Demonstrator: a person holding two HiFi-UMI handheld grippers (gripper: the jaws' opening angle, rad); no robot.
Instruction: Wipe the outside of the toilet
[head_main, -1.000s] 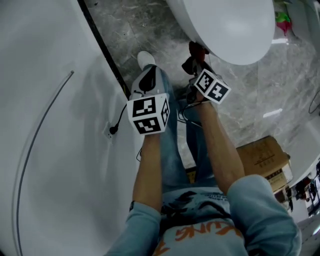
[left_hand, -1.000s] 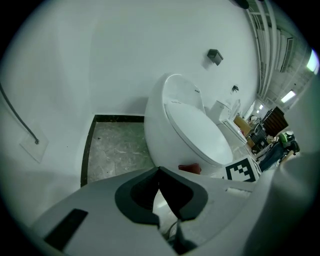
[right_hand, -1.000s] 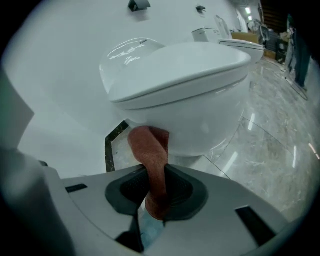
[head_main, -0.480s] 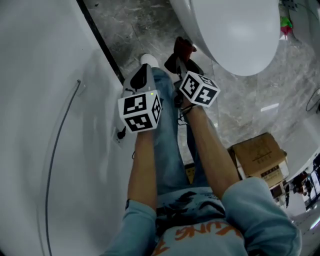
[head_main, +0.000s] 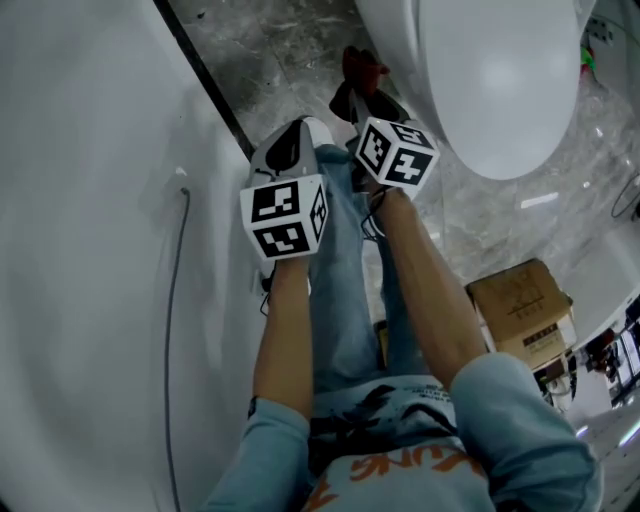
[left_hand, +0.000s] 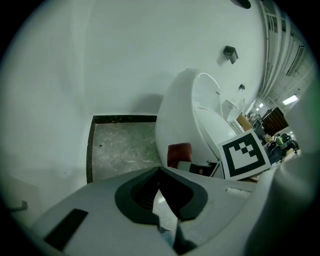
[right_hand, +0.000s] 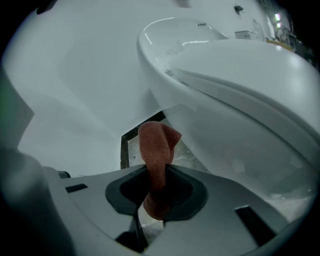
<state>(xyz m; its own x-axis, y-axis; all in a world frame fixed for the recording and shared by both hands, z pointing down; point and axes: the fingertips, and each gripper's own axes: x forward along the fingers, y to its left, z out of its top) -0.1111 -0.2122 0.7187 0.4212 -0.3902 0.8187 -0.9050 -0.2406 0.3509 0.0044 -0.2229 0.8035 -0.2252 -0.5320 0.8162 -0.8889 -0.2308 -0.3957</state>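
Note:
The white toilet (head_main: 500, 80) fills the top right of the head view, lid down. My right gripper (head_main: 362, 100) is shut on a red cloth (head_main: 360, 68), held close beside the toilet's left outer side. In the right gripper view the red cloth (right_hand: 157, 147) stands up from the shut right gripper (right_hand: 156, 172), just left of the toilet bowl (right_hand: 235, 115); whether it touches the bowl I cannot tell. My left gripper (head_main: 285, 150) hangs beside it over the person's leg. In the left gripper view the left gripper (left_hand: 160, 170) is shut with nothing in it, and the toilet (left_hand: 182, 115) and cloth (left_hand: 179, 151) lie ahead.
A white wall (head_main: 90, 250) with a thin cable (head_main: 178, 300) runs along the left, edged by a dark baseboard (head_main: 200, 75). Grey marble floor (head_main: 270, 45) lies between wall and toilet. A cardboard box (head_main: 520, 310) sits at the right. The person's jeans and white shoe (head_main: 318, 130) are below the grippers.
The right gripper with the red cloth has moved left and farther along the toilet's side. The left gripper stays next to it, shut. The head view has shifted.

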